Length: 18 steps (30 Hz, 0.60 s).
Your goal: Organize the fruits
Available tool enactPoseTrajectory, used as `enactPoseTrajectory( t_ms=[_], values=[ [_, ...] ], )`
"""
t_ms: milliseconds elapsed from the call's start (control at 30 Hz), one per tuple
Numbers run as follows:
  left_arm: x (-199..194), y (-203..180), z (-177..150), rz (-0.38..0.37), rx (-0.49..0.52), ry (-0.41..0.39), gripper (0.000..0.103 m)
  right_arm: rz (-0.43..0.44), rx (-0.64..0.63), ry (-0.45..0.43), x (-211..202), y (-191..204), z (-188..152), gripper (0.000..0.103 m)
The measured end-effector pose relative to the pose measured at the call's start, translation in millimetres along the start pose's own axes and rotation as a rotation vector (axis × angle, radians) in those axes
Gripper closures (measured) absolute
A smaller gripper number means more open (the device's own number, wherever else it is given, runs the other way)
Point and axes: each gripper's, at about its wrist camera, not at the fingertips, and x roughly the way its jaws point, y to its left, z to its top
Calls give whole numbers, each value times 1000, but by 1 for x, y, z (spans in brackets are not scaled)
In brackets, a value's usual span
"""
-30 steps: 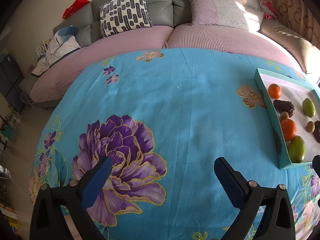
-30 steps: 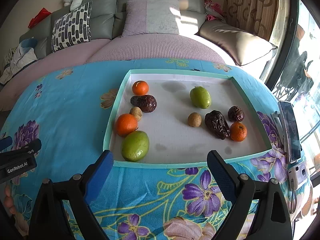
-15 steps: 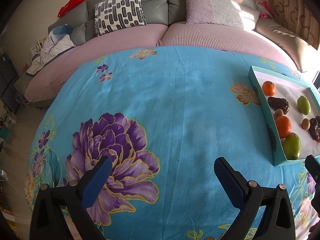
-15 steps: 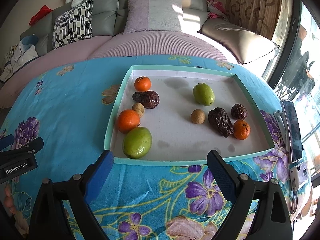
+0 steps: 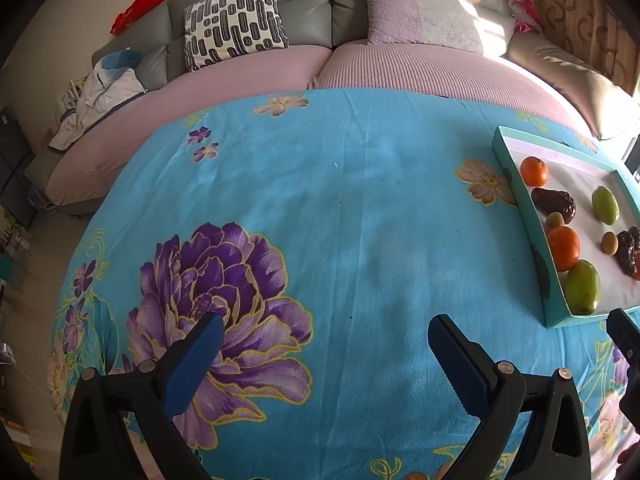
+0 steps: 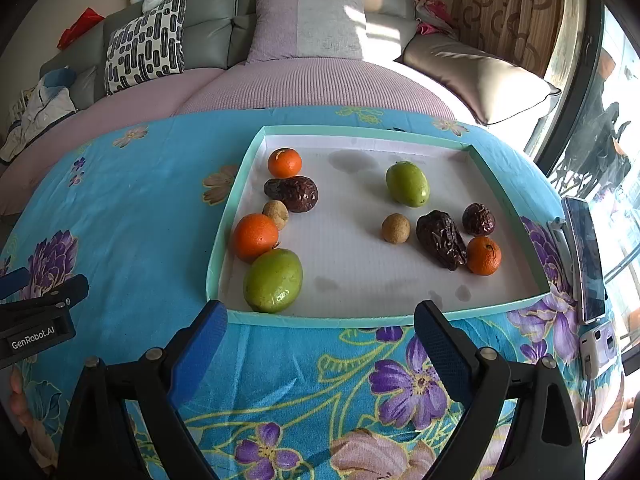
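I hold both the left gripper (image 5: 324, 356) and right gripper (image 6: 320, 340) with jaws spread, empty, above the cloth (image 5: 360, 220); fruits lie in the tray (image 6: 224, 240).

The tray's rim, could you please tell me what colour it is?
Teal-green rim around a white floor, clearest in the right wrist view.

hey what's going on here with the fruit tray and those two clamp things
A person holds two handheld grippers over a table with a blue floral cloth. Nothing is being handled yet: the left gripper and the right gripper both have their jaws open and empty. The right one faces the teal tray, where oranges, green fruits, dark wrinkled fruits and small brown ones lie in two loose, unsorted clusters. The left one hangs over bare cloth beside the tray.
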Motion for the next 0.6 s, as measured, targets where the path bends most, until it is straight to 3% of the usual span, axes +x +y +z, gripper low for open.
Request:
enactPoseTrajectory(
  t_ms=[600],
  values=[
    [2, 0, -2, 4, 4, 6, 0, 1, -1, 11, 3, 0, -2, 8]
  ],
)
